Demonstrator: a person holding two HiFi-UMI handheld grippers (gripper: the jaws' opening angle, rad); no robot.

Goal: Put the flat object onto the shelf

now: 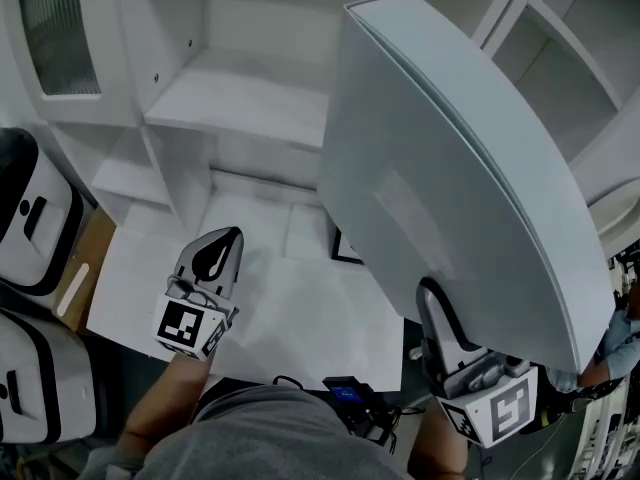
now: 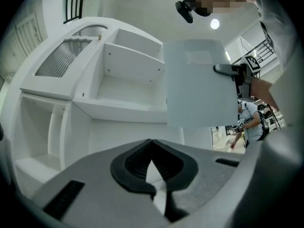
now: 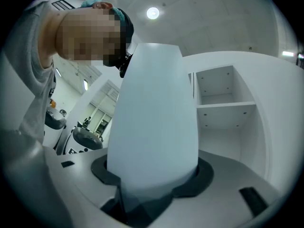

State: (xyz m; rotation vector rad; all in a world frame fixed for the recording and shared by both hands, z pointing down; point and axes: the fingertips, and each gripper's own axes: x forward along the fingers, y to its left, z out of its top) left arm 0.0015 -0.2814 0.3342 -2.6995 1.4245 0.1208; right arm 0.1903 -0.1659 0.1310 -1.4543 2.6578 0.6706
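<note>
Down at five o'clock in the head view, the right tongs [image 1: 437, 313] are clenched on the lower edge of the flat board [image 1: 450, 168]. This pale panel is held clear of the bench [image 1: 300, 308], tilted, and it fills the picture from the centre out toward two o'clock. At seven o'clock the left tongs [image 1: 215, 253] hang over the bench with their tips together and nothing in them, well apart from the board. The white shelf unit [image 1: 240, 98] stands from ten to twelve o'clock, and two black-and-white cases [image 1: 30, 228] sit off at nine o'clock, beside the bench. From the left gripper view, the left tongs [image 2: 152, 144] show their dark pads meeting at the tips with no object between them. The board [image 2: 197, 80] hangs in the air at one o'clock, in front of the shelf unit [image 2: 128, 80], and the right tongs [image 2: 223, 69] pinch its right edge at two o'clock. From the right gripper view, the board [image 3: 154, 118] rises straight out of the right tongs [image 3: 152, 184] from six o'clock toward twelve, with both pads pressed on its faces. The open compartments of the shelf unit [image 3: 225, 108] lie at three o'clock, apart from the board.
</note>
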